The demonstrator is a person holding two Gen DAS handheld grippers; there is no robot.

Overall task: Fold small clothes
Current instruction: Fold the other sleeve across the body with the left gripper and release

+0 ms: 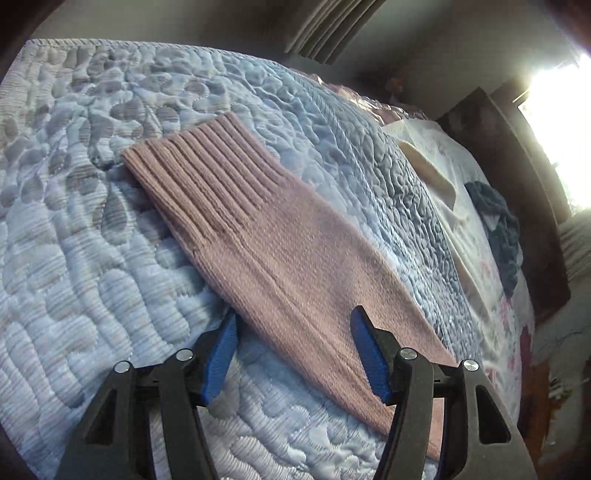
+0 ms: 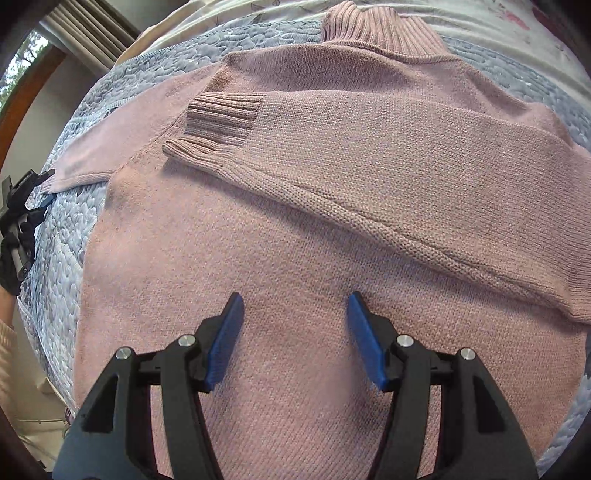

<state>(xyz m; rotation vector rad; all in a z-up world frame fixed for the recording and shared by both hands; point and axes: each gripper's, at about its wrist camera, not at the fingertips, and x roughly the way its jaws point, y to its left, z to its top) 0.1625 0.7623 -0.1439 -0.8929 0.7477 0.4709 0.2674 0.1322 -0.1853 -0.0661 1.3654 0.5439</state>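
Note:
A dusty-pink knit sweater [image 2: 295, 229] lies flat on a pale blue quilted bedspread [image 2: 59, 229]. One sleeve [image 2: 388, 173] is folded across the body, its ribbed cuff [image 2: 218, 125] near the left shoulder. The other sleeve [image 1: 266, 236] stretches out flat, ribbed cuff [image 1: 207, 173] at its far end. My left gripper [image 1: 293, 325] is open over that sleeve, one pad beside its edge, the other above the knit. My right gripper [image 2: 295, 310] hovers open above the sweater's body, holding nothing. The left gripper [image 2: 22, 206] also shows at the sleeve's end in the right wrist view.
The quilted bedspread [image 1: 92, 258] covers the bed. To the right lie a white floral sheet [image 1: 476, 236] and a dark blue garment [image 1: 498, 229], beside a dark wooden headboard [image 1: 517, 192]. Curtains [image 1: 328, 26] hang behind, and a bright window [image 1: 561, 122] glares at right.

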